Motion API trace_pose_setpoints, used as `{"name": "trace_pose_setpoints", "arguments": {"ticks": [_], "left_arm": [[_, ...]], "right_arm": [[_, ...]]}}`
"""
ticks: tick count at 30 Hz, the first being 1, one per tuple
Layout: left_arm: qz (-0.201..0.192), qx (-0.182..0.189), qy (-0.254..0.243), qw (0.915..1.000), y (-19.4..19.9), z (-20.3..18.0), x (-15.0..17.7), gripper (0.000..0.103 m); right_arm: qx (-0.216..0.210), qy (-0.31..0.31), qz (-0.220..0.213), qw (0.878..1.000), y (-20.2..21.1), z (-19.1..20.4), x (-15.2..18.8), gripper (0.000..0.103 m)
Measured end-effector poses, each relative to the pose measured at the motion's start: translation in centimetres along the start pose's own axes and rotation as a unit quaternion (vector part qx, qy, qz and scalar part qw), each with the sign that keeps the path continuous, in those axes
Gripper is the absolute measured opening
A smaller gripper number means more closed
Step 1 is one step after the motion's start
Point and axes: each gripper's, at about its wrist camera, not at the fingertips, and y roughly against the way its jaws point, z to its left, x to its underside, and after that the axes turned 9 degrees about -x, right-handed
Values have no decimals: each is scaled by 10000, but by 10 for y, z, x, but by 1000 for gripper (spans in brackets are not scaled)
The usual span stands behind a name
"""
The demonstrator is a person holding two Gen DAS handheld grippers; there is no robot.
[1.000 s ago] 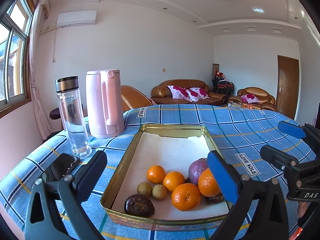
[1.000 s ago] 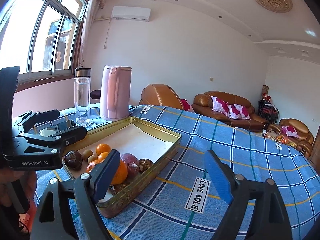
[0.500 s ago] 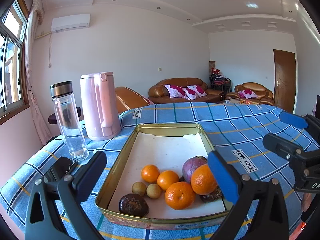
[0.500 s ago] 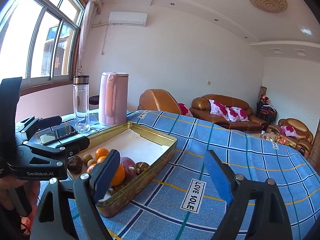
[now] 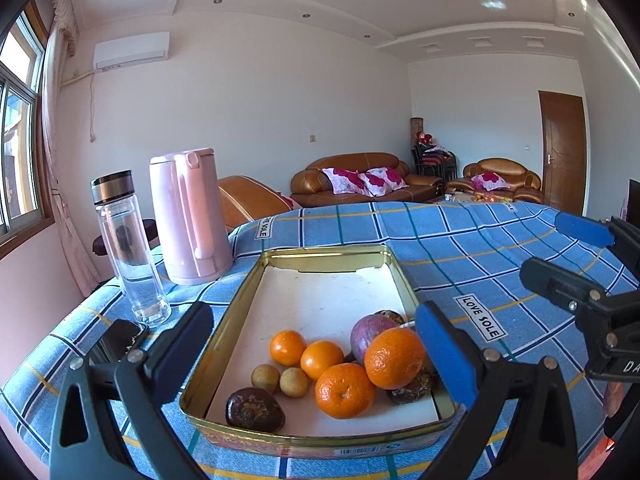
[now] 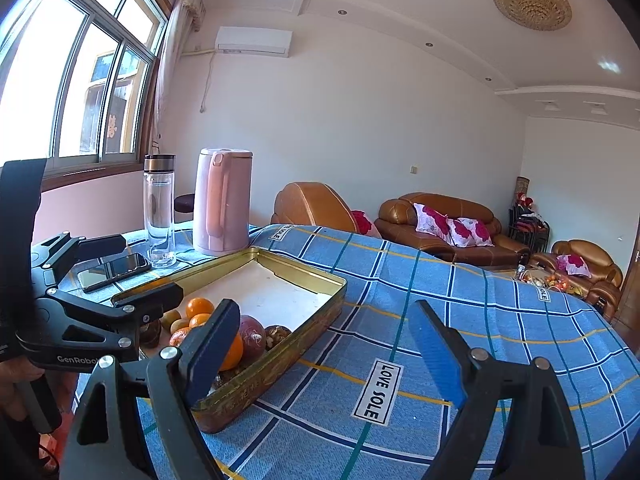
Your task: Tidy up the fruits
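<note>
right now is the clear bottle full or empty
Nearly empty: the clear bottle stands upright beside the pink kettle, see-through, with only a shallow layer of water at the bottom.

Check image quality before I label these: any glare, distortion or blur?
Left wrist view: sharp, fisheye bends the walls, corners dark, oranges evenly lit. Right wrist view: window overexposed, tin clear, left claw dark against the light.

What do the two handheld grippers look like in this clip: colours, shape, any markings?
Both are black clamp-style frames with silver screws and flat blue pads on the jaws. The left gripper shows white "GenRobot" lettering on its side in the right wrist view. The right gripper carries partial white letters, "DA". No cables or sleeves are visible.
</note>
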Motion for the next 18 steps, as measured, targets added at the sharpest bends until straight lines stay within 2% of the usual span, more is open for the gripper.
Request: {"name": "trace_pose_setpoints", "arguments": {"ticks": [8, 18], "left_arm": [[-35, 103, 118, 9999, 3, -1, -3, 103], [-87, 108, -147, 9998, 6, -16, -2, 103]], "right_arm": [[80, -33, -73, 9999, 7, -7, -1, 87], [90, -29, -77, 9999, 10, -10, 1, 87]]}}
